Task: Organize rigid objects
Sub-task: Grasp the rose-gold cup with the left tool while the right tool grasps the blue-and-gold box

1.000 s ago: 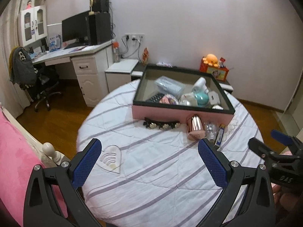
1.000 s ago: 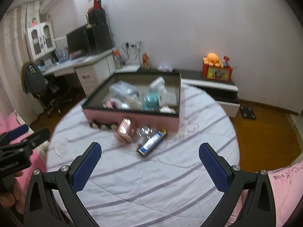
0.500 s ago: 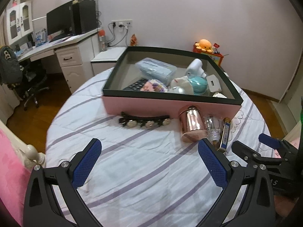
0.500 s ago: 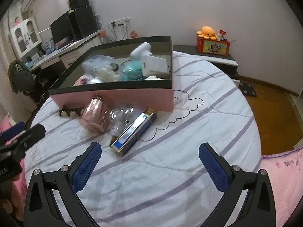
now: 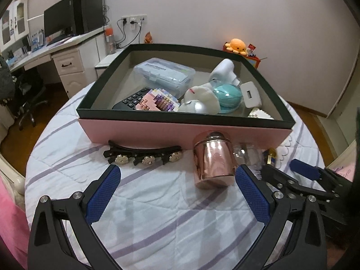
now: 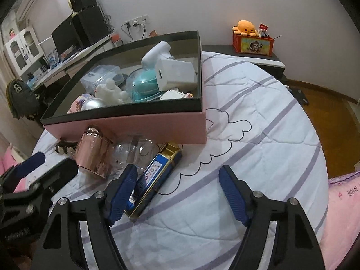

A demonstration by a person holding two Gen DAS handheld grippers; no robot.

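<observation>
A pink box [image 5: 180, 130] with a dark rim holds several items. In front of it, on the striped white quilt, lie a black hair clip [image 5: 144, 156], a rose-gold jar [image 5: 212, 160], a clear glass piece [image 6: 135, 151] and a blue-and-gold tin [image 6: 157, 175]. My left gripper [image 5: 177, 180] is open just short of the clip and jar, the jar near its right finger. My right gripper [image 6: 177, 175] has its jaws closing. The tin's near end lies just inside its left finger, and the right pad is well clear of it.
The quilt [image 6: 258, 157] covers a round surface that drops to wooden floor on the right. A desk with a monitor [image 5: 58, 22] and an office chair stand at the back left. An orange plush toy [image 6: 245, 28] sits on a red box by the wall.
Both grippers have come down and forward toward the objects in front of the box. The right gripper's jaws have narrowed. The left gripper's jaws stay wide.
</observation>
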